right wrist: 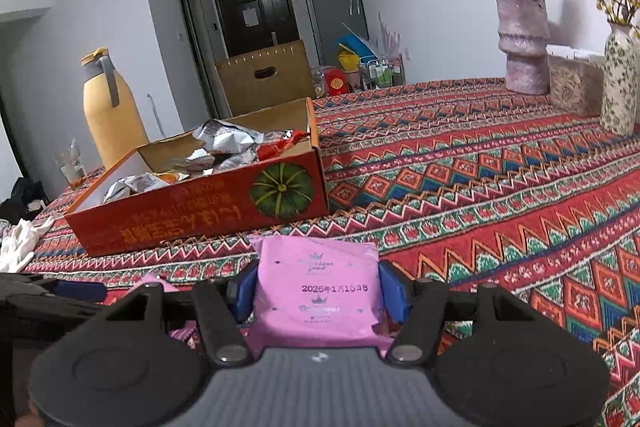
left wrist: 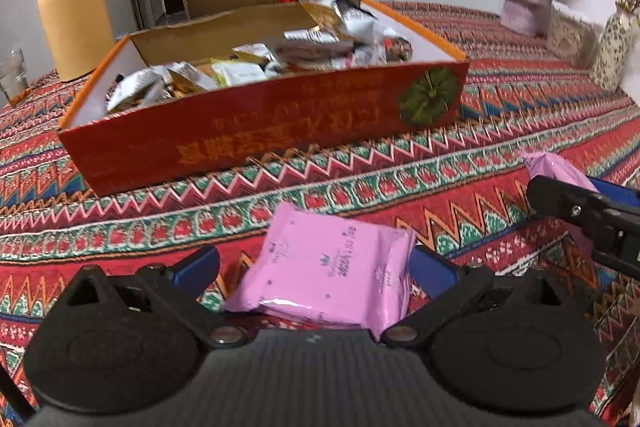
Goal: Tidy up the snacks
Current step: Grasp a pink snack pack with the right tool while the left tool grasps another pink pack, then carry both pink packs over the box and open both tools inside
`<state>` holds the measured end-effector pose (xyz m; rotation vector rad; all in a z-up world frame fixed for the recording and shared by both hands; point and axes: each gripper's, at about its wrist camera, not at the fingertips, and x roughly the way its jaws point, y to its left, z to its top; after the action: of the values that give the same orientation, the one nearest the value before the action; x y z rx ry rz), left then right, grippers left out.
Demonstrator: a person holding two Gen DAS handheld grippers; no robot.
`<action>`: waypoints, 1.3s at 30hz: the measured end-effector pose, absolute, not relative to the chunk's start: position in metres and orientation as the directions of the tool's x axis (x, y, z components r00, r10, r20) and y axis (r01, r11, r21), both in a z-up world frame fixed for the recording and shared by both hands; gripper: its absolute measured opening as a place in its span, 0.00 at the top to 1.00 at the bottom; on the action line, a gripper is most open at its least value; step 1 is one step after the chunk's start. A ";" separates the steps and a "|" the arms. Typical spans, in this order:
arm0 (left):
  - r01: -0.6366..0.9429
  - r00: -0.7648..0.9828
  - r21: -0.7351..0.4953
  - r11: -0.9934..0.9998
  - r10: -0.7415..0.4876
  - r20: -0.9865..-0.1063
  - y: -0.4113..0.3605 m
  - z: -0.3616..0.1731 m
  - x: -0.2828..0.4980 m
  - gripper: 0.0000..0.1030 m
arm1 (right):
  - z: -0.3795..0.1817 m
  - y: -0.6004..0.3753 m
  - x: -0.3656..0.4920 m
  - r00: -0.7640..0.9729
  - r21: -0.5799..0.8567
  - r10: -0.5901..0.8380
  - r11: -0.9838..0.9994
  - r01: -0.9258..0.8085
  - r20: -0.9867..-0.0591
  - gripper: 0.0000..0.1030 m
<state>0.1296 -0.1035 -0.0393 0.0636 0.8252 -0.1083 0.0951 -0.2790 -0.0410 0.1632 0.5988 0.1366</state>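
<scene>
Two pink snack packets, one per gripper, with the red pumpkin-printed box [right wrist: 200, 203] ahead on the patterned tablecloth [right wrist: 500, 187]. We see the right gripper [right wrist: 318, 287] closed narrow on a pink packet [right wrist: 318, 291], its blue pads [right wrist: 390, 289] pressing both side edges, the dated face turned up; this edge grip, we judge, keeps the soft wrapper flat for carrying. The left gripper [left wrist: 316, 267] stands wider: its packet [left wrist: 326, 267] lies tilted between the fingers, touching the right pad [left wrist: 434, 271] while a gap shows at the left, so we cannot tell whether it is gripped. The box already holds mixed wrappers [left wrist: 248, 67]; we infer both packets are meant for it. A yellow thermos jug [right wrist: 110, 115] stands behind the box.
</scene>
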 end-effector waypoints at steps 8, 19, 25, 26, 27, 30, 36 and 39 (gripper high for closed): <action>0.115 0.648 -0.012 0.993 -0.084 -0.757 -0.102 -0.047 0.135 0.00 | -0.046 -0.281 0.092 0.812 0.220 0.198 0.971 -0.088 -0.549 0.41; 0.114 0.656 -0.009 0.993 -0.082 -0.750 -0.102 -0.048 0.133 0.00 | -0.050 -0.278 0.090 0.805 0.234 0.212 0.968 -0.094 -0.555 0.41; 0.122 0.655 -0.009 0.992 -0.088 -0.751 -0.103 -0.048 0.132 0.01 | -0.050 -0.277 0.090 0.804 0.233 0.211 0.968 -0.093 -0.556 0.41; 0.127 0.657 -0.010 0.992 -0.091 -0.749 -0.104 -0.047 0.131 0.04 | -0.050 -0.277 0.090 0.804 0.232 0.210 0.968 -0.092 -0.556 0.41; 0.132 0.660 -0.012 0.991 -0.097 -0.745 -0.104 -0.047 0.130 0.07 | -0.050 -0.277 0.090 0.804 0.232 0.209 0.968 -0.091 -0.556 0.41; 0.138 0.670 -0.024 0.990 -0.111 -0.734 -0.104 -0.043 0.126 0.22 | -0.050 -0.276 0.089 0.805 0.231 0.208 0.969 -0.091 -0.556 0.41; 0.155 0.691 -0.047 0.987 -0.142 -0.709 -0.103 -0.038 0.119 0.34 | -0.050 -0.275 0.089 0.804 0.230 0.207 0.969 -0.091 -0.557 0.41; 0.153 0.703 -0.040 0.987 -0.137 -0.698 -0.102 -0.036 0.117 0.34 | -0.049 -0.274 0.090 0.805 0.227 0.207 0.969 -0.092 -0.556 0.41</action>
<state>0.1168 -0.1018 -0.0362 0.0216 0.7743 -0.1616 0.0900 -0.2742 -0.0493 0.1934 0.6159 0.1615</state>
